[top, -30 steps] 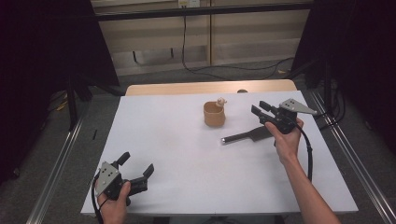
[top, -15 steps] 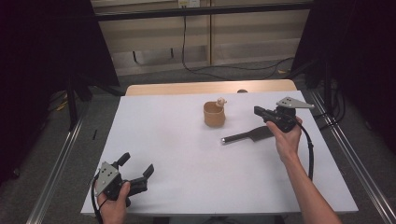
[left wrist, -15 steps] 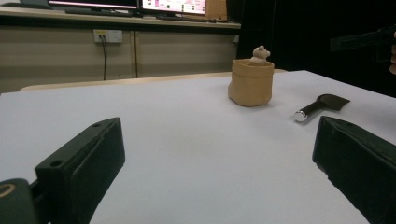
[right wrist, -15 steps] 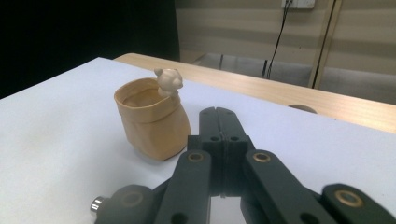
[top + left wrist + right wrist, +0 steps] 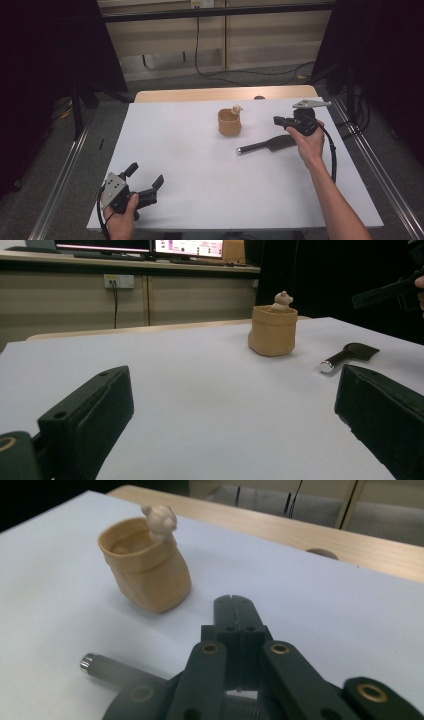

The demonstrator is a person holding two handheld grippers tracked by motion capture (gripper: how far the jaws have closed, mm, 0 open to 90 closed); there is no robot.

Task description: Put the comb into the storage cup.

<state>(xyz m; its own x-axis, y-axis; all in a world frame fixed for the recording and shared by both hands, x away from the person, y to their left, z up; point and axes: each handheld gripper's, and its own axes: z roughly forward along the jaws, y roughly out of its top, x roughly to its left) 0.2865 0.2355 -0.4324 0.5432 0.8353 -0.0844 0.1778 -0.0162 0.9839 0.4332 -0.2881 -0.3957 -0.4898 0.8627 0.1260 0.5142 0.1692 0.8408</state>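
Jaws of the right gripper (image 5: 278,120) have just closed together on nothing, above a dark spatula (image 5: 267,145) lying flat, handle toward the table's middle, blade toward that hand; left gripper (image 5: 146,176) gapes empty.

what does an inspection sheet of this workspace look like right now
surface: white table top, a bare wooden strip along its far edge.
job's things: tan pouch standing upright with a small bear figure at its rim; dark spatula-like tool lying flat beside it, metal handle end pointing left.
clutter: nothing seen.
grippers: right gripper held above the tool, fingers together with nothing between them, having just closed; left gripper at the near left corner, fingers spread apart, holding nothing.
cables: a black cable trails from each gripper; more cables lie on the floor beyond the table.
surroundings: dark curtains on both sides, pale panelled wall behind, monitors on a counter in the left gripper view.
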